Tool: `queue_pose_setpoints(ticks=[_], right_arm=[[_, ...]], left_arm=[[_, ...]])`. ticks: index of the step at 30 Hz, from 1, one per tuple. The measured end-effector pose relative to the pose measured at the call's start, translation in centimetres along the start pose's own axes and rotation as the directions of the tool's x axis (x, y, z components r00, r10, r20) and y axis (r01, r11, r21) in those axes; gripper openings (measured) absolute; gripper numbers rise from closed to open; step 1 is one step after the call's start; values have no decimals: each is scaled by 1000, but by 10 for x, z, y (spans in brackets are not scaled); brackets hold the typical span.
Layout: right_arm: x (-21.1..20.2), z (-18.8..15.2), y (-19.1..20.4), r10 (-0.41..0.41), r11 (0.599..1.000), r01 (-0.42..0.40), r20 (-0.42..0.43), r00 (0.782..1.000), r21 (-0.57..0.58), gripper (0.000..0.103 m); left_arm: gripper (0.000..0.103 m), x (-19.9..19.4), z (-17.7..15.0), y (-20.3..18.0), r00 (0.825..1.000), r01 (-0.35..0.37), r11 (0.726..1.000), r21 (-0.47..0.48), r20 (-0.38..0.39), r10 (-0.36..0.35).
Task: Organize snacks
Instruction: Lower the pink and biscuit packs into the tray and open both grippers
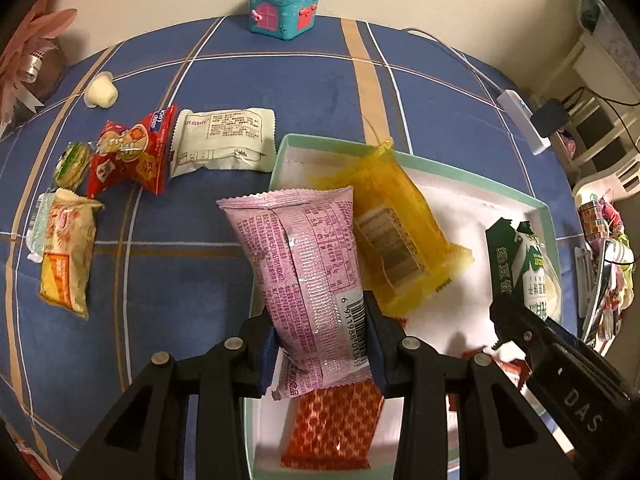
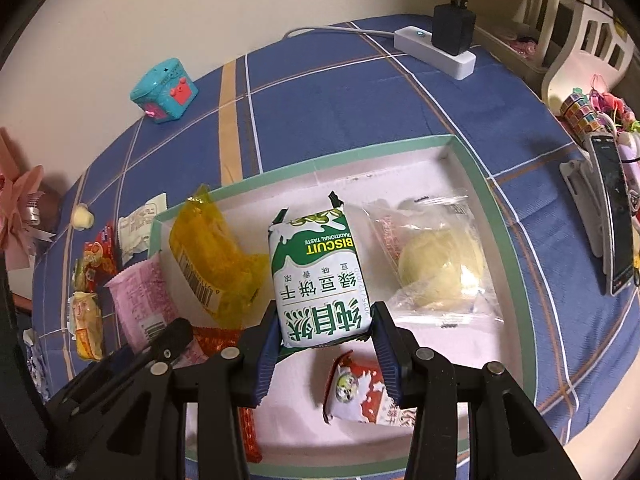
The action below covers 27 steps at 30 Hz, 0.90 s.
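The left gripper grasps the pink packet by its lower end, both pads pressed on its sides, and holds it above the left rim of the green-edged box. The right gripper grasps the green biscuit packet in the same way, over the middle of the box.

In the right wrist view, inside the box, a yellow packet leans at 9 o'clock from the biscuit packet, a clear bag with a pale bun lies at 3 o'clock, and a red-and-white packet at 6 o'clock.

In the left wrist view, on the blue checked cloth at 10 o'clock from the pink packet, lie a white packet, a red packet, an orange-and-cream packet and a small round one. A teal toy house stands at 12 o'clock.
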State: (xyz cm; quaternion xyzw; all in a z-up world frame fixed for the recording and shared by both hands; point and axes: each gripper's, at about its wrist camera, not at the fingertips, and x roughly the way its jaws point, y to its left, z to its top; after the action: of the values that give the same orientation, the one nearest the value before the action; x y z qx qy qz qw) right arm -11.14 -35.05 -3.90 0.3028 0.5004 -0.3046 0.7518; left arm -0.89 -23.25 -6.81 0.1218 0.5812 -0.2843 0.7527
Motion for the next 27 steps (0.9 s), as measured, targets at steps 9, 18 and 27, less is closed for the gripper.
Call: queue_pose_setpoints(ticks=[9, 18, 27], right_arm=[[11, 7, -1, 11, 1000, -11, -13, 1000, 4, 47], [5, 11, -2, -4, 1000, 4, -8, 1000, 11, 49], [-22, 8, 5, -27, 999, 27, 16, 1000, -21, 50]], left_arm=[[40, 8, 8, -9, 1000, 9, 1000, 19, 26, -10], [55, -1, 14, -12, 1000, 1, 1000, 27, 18, -1], [65, -30, 18, 6, 1000, -9, 1000, -19, 14, 9]])
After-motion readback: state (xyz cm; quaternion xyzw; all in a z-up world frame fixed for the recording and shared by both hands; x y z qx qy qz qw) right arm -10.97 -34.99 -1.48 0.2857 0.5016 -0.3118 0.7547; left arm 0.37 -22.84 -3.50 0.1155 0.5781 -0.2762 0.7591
